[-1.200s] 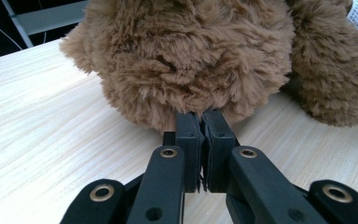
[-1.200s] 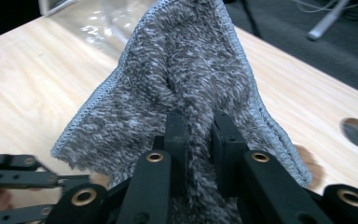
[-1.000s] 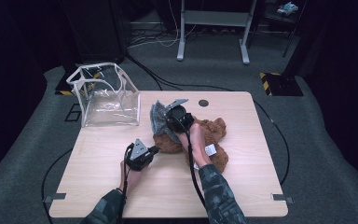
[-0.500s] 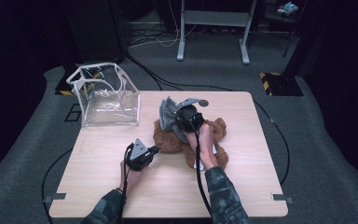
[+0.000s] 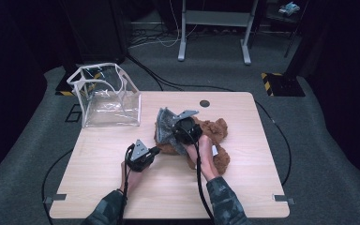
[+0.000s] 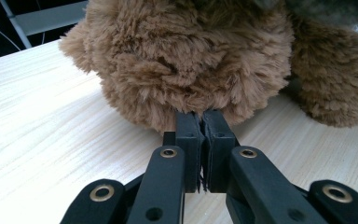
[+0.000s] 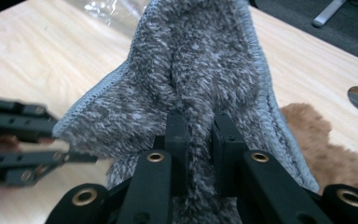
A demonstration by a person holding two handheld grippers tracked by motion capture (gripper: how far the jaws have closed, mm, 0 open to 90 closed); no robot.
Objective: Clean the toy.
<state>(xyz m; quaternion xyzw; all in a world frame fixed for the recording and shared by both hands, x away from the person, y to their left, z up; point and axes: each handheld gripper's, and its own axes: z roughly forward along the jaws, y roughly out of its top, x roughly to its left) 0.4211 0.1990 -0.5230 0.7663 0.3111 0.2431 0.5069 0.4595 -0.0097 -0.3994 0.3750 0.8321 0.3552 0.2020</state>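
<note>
A brown plush bear [image 5: 217, 132] lies on the wooden table [image 5: 243, 187], right of centre. My left gripper [image 5: 155, 151] is at the bear's left side. In the left gripper view its tips [image 6: 200, 114] are shut on a tuft of the bear's fur [image 6: 186, 60]. My right gripper [image 5: 174, 127] is above the bear, shut on a grey fleece cloth [image 5: 165, 123]. In the right gripper view the cloth [image 7: 200, 60] rises in a fold from between the jaws of my right gripper [image 7: 200, 117], and the left gripper [image 7: 14, 135] shows blurred at the left. The cloth hides part of the bear.
A clear plastic bag with white trim [image 5: 105, 96] stands open at the table's back left corner. A round cable hole [image 5: 205, 103] sits near the back edge. Cables trail from both grippers toward the near edge. Grey carpet surrounds the table.
My right gripper has shifted slightly right and toward the near edge, carrying the grey cloth over the bear. The left gripper has stayed in place on the fur.
</note>
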